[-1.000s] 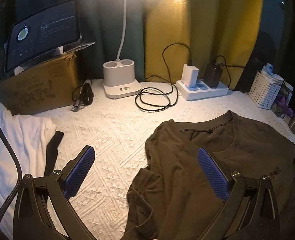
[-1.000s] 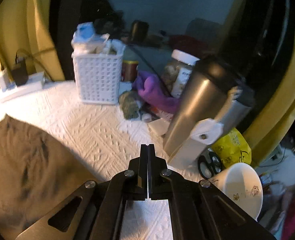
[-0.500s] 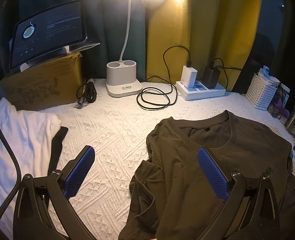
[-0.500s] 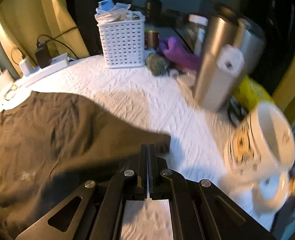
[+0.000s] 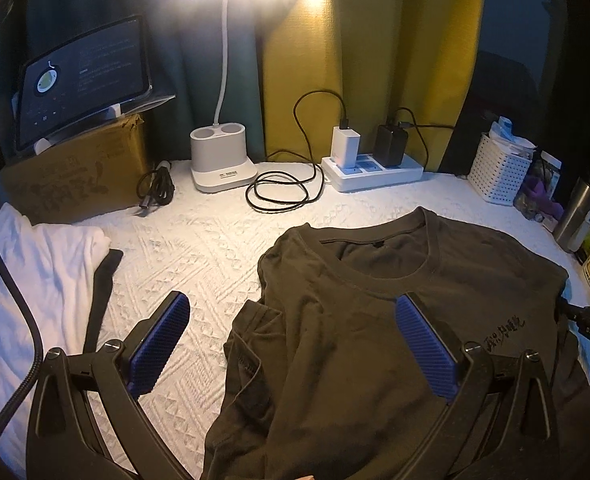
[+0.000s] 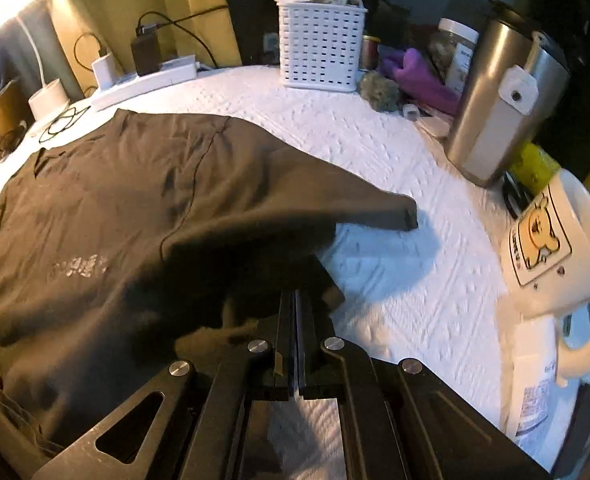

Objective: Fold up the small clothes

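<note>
Spread across the white textured cloth [image 5: 199,248] lies a dark brown T-shirt [image 5: 375,320], neck toward the lamp base [image 5: 221,160] and the power strip [image 5: 371,168], its left side bunched in loose folds. Above that bunched edge the left gripper [image 5: 291,344] hangs with its blue pads [image 5: 161,344] spread wide and nothing between them. At the shirt's other side, the right gripper [image 6: 295,300] has its jaws pressed fully together; its tips sit at the dark edge of the shirt below the sleeve [image 6: 375,210], but whether any fabric is pinched cannot be told. A white mug [image 6: 555,248] and a steel flask [image 6: 495,100] stand just beyond, near a white basket [image 6: 321,48].
</note>
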Available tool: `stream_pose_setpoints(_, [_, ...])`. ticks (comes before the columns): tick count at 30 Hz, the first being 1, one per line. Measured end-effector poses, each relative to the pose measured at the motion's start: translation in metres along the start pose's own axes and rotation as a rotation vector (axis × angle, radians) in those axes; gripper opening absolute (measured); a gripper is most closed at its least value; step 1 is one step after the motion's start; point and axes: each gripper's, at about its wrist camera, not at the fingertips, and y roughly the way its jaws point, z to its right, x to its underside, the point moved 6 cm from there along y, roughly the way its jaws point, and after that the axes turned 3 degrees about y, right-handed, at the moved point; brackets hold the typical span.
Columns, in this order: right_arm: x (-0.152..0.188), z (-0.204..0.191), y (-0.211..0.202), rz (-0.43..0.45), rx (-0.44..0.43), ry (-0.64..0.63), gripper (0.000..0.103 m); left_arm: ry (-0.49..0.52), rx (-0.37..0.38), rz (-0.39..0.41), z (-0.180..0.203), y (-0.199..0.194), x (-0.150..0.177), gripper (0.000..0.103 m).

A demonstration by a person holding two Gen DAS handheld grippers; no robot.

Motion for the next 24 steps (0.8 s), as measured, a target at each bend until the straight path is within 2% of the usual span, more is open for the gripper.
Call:
stream_pose_setpoints(4, [0.011,0.012,-0.002,-0.001,0.202,-0.038,0.001,0.002,0.005,0.006,0.003,-0.005,0.001,0.102])
stream_pose_setpoints(5, [0.013,0.014,-0.003,0.003,0.215,-0.031,0.001,0.003,0.006,0.008,0.003,-0.006,0.002,0.102])
stream_pose_setpoints(14, [0.014,0.029,-0.005,-0.006,0.220,0.029,0.002,-0.007,0.018,0.024,0.000,-0.013,0.001,0.102])
stream_pose_setpoints(17, [0.015,0.037,-0.003,0.053,0.273,0.026,0.002,-0.006,0.016,0.017,-0.005,-0.008,0.003,0.102])
stream_pose_setpoints(21, [0.016,0.049,-0.006,0.012,0.326,0.066,0.002,-0.014,-0.004,-0.004,-0.027,0.005,0.011,0.102])
stream_pose_setpoints(24, [0.016,0.052,-0.009,0.005,0.308,0.106,0.003,-0.029,-0.017,-0.029,-0.053,0.024,0.015,0.102])
